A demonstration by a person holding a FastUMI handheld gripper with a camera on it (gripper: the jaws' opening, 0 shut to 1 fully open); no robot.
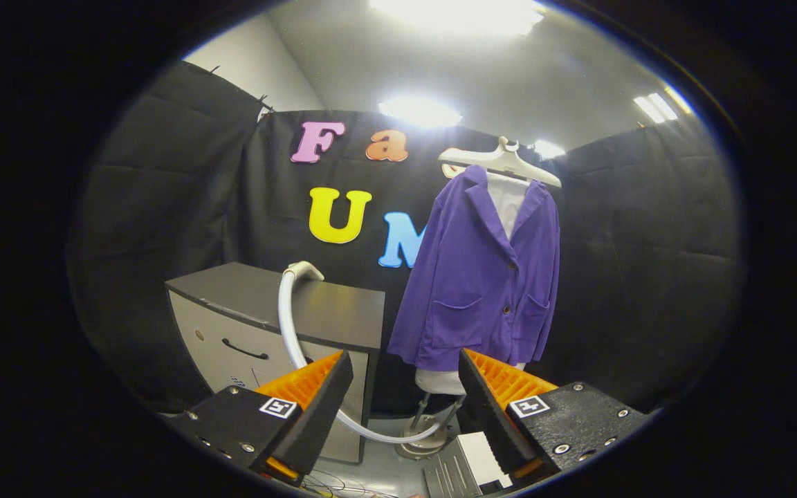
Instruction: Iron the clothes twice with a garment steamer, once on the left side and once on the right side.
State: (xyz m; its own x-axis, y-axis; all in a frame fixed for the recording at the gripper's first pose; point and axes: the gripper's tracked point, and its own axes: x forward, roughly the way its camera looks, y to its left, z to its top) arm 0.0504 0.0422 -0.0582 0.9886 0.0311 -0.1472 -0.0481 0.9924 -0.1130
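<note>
Nothing looks ironed yet: the gripper [405, 401] hangs wide apart and empty, the white steamer head [304, 270] rests on the grey cabinet [260, 297], left of the hanging purple jacket [481, 277].

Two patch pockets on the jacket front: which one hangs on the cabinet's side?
The pocket nearer the grey cabinet and white steamer hose; the other pocket sits past the buttons, toward the bare wall. The open gripper holds nothing.

Your one camera rides the gripper [405, 398], looking forward and slightly upward past its spread, empty fingers, well back from the jacket [481, 277], cabinet [288, 304] left of it.
</note>
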